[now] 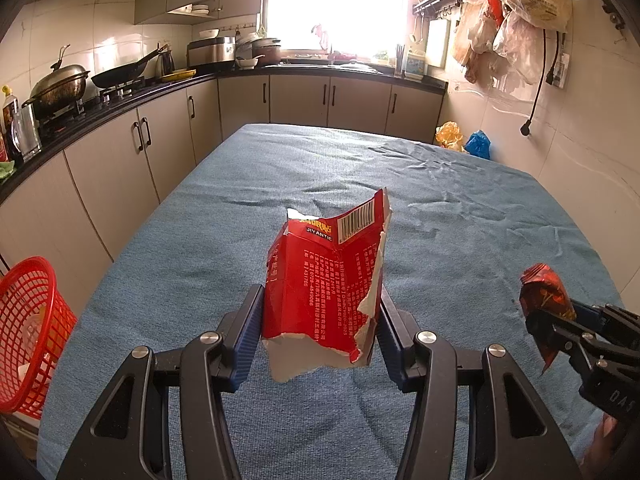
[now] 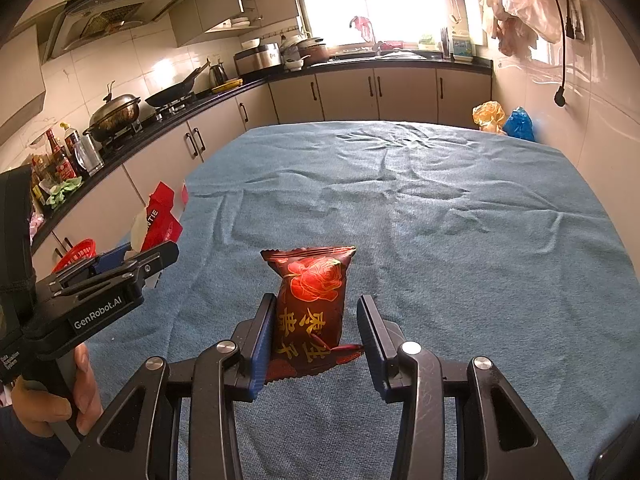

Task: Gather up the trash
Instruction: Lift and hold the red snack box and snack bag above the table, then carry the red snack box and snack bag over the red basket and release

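Closest to the left wrist camera, the left gripper (image 1: 318, 334) is clamped on a torn red carton (image 1: 326, 284), its two blue-padded fingers pressed against the carton's sides. The carton stands upright, its long axis running up and away from the camera, with the ragged white torn edge at the bottom and a barcode near the top. It is held above a table covered in a blue cloth (image 1: 460, 216). In the right wrist view, the right gripper (image 2: 316, 340) holds a dark red snack packet (image 2: 312, 308) printed with a rose and gold characters. The packet also stands on end, crimped top edge pointing up and away; the left finger presses its side, while the right finger meets only the crimped bottom corner, so the jaws stand partly apart. Only the left view shows the red plastic basket (image 1: 30, 332) clearly, beside the table's left edge, with some pale items inside. Only the right view shows a hand (image 2: 56, 396) wrapped around the left gripper's handle. Farther back, both views show a kitchen counter (image 1: 160, 88) with pans on a stove, then a bright window (image 1: 336, 4).
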